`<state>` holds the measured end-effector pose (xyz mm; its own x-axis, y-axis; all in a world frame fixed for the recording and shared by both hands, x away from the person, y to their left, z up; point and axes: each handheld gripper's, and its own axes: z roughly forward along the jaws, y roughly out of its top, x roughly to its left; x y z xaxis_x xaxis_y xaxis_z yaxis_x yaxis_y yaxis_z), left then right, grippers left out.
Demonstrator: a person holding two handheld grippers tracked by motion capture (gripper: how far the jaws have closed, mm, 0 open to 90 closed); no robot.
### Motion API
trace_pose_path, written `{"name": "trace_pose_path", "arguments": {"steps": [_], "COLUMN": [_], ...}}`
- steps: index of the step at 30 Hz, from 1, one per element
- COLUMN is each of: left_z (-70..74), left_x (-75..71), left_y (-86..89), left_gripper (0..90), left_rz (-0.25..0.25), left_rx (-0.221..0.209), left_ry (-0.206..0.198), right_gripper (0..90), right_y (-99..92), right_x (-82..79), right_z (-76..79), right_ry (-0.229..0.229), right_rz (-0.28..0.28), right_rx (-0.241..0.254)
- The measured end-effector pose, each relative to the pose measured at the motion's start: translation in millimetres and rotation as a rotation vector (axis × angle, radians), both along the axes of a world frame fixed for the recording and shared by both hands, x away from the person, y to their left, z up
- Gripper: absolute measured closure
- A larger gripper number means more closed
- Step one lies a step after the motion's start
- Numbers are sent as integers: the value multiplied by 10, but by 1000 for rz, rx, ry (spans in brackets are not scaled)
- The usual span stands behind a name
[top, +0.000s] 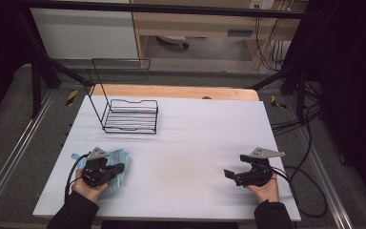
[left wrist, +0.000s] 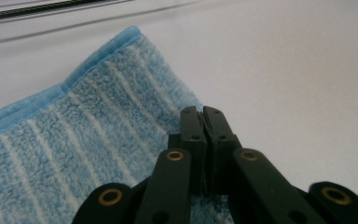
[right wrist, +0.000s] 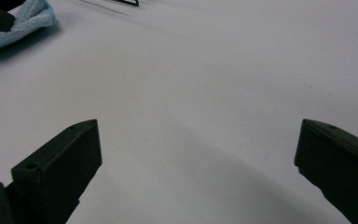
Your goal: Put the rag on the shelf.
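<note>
A blue towel with white stripes (top: 120, 158) lies folded near the front left of the white table (top: 195, 138). My left gripper (top: 119, 168) sits over the towel with its jaws pressed together. In the left gripper view the shut gripper (left wrist: 203, 113) is at the towel's (left wrist: 74, 140) right edge, and no cloth shows between the tips. My right gripper (top: 228, 174) is held low at the front right, jaws wide apart and empty. In the right gripper view the open gripper (right wrist: 198, 144) faces bare table, with the towel (right wrist: 14, 23) far off at the top left.
A black wire rack (top: 131, 117) with a tall raised back frame stands at the table's back left. Black cables (top: 310, 181) trail off the right side of the table. A wooden strip (top: 171, 90) runs along the far edge.
</note>
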<state>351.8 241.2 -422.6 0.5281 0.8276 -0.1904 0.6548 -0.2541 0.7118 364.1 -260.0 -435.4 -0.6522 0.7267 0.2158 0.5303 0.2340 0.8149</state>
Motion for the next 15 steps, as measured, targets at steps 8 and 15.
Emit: {"name": "trace_pose_path", "arguments": {"steps": [8,15], "left_z": [16,22], "left_x": [13,78], "left_y": [-262,-499], "left_gripper": [877,877], "left_rz": [-16,-34], "left_rx": [10,17], "left_ry": [-10,-14], "right_gripper": [13,13], "right_y": [6,6], "right_x": [-1,-2], "right_z": [-4,-4], "right_ry": [3,3], "right_rz": [0,-1], "right_rx": [-5,-6]}}
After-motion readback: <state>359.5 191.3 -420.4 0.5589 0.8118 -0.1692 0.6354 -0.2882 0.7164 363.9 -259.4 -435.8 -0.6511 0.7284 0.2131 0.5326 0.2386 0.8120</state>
